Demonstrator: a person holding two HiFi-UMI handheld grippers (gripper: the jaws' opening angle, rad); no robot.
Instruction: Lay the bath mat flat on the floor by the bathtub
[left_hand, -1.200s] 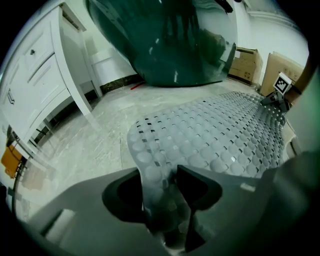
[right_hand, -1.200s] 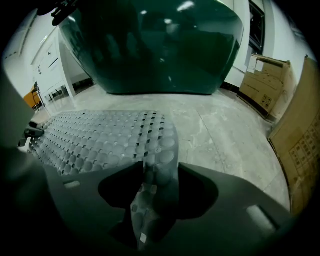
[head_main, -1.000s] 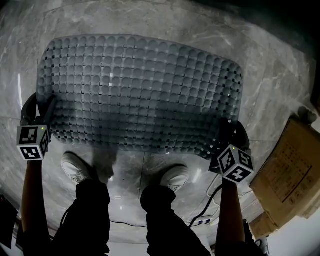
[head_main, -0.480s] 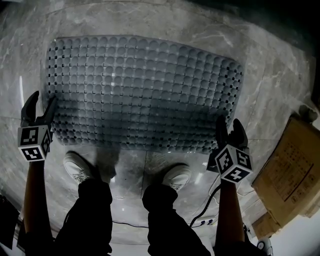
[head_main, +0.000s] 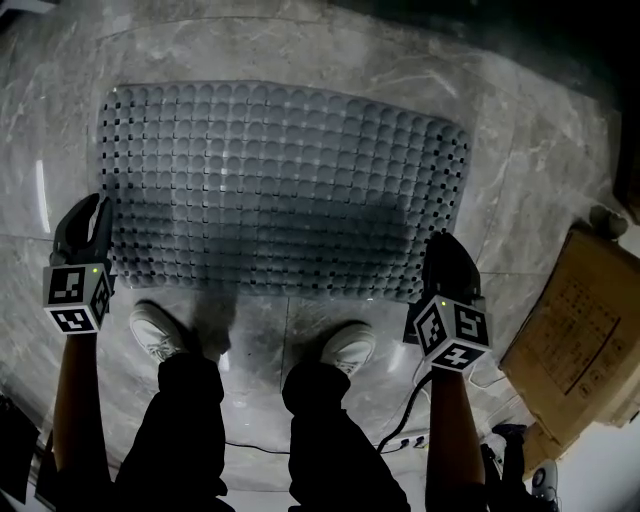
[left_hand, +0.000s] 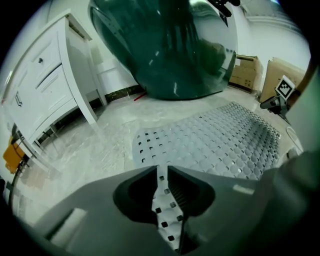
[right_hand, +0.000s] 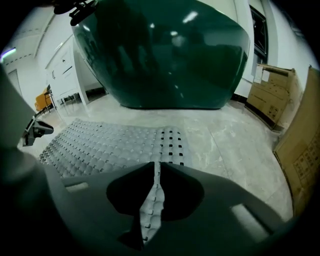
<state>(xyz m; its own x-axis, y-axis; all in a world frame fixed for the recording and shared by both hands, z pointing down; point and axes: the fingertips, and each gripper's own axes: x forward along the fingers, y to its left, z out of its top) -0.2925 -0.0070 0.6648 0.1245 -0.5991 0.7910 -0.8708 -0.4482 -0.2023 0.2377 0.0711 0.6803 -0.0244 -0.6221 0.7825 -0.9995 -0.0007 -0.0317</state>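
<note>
On floor (head_main: 540, 160) by bathtub (left_hand: 165, 50): bath mat (head_main: 285, 185) spread almost flat. Left gripper (head_main: 90, 212) and right gripper (head_main: 447, 252) each pinched tight on a near corner. Judged light, floppy rubber that drapes readily. Perforated corners give best hold; may slide on marble.

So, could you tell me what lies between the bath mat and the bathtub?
Only bare marble floor, seen in the right gripper view between the bath mat and the bathtub.
</note>
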